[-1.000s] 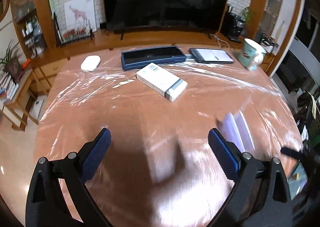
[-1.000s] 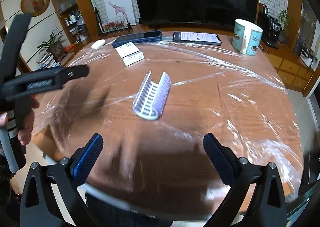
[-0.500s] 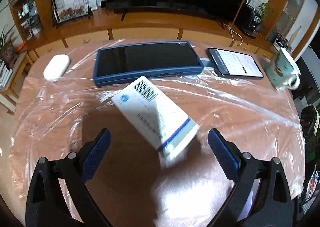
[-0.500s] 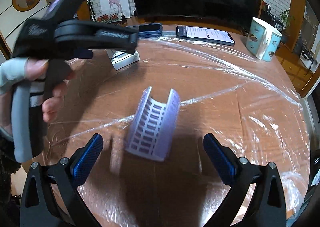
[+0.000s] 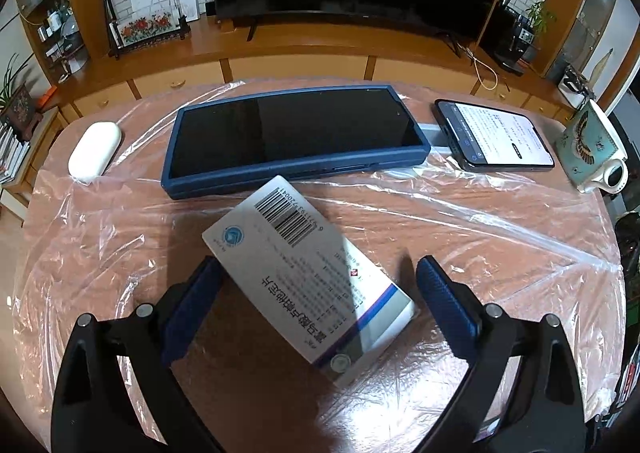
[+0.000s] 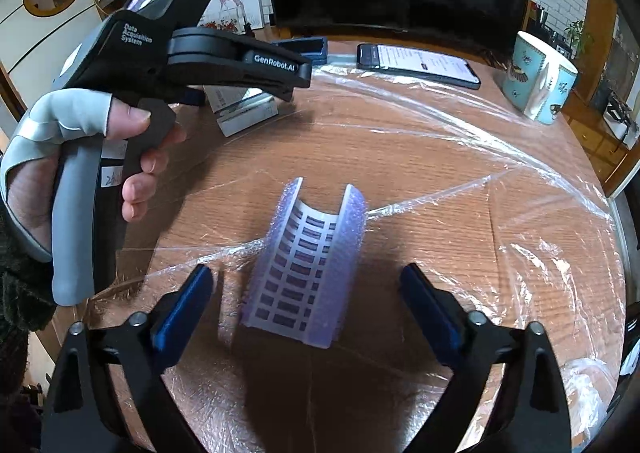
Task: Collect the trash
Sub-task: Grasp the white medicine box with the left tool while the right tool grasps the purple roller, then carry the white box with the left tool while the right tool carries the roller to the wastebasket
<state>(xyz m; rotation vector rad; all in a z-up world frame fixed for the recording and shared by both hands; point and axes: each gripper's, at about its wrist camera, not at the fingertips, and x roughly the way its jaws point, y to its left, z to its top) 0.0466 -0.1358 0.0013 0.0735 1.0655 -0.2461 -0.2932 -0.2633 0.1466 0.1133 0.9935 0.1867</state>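
Observation:
A white medicine box [image 5: 308,277] with a barcode lies slantwise on the round wooden table [image 5: 500,253]. My left gripper [image 5: 320,309] is open, its jaws on either side of the box and not touching it. A curved pale purple foam sleeve [image 6: 310,265] with slots lies open side up on the table. My right gripper [image 6: 306,313] is open, its jaws on either side of the sleeve's near end. The left gripper also shows in the right wrist view [image 6: 292,83], held by a hand above the box [image 6: 244,109].
Clear plastic film [image 6: 540,253] covers the table. At the far side lie a blue-cased tablet [image 5: 292,137], a lit phone [image 5: 496,137], a white pebble-shaped case [image 5: 94,149] and a patterned mug [image 6: 538,79]. A TV cabinet stands behind.
Both grippers have moved forward and down. The left now straddles the medicine box, the right straddles the foam sleeve. Both stay open.

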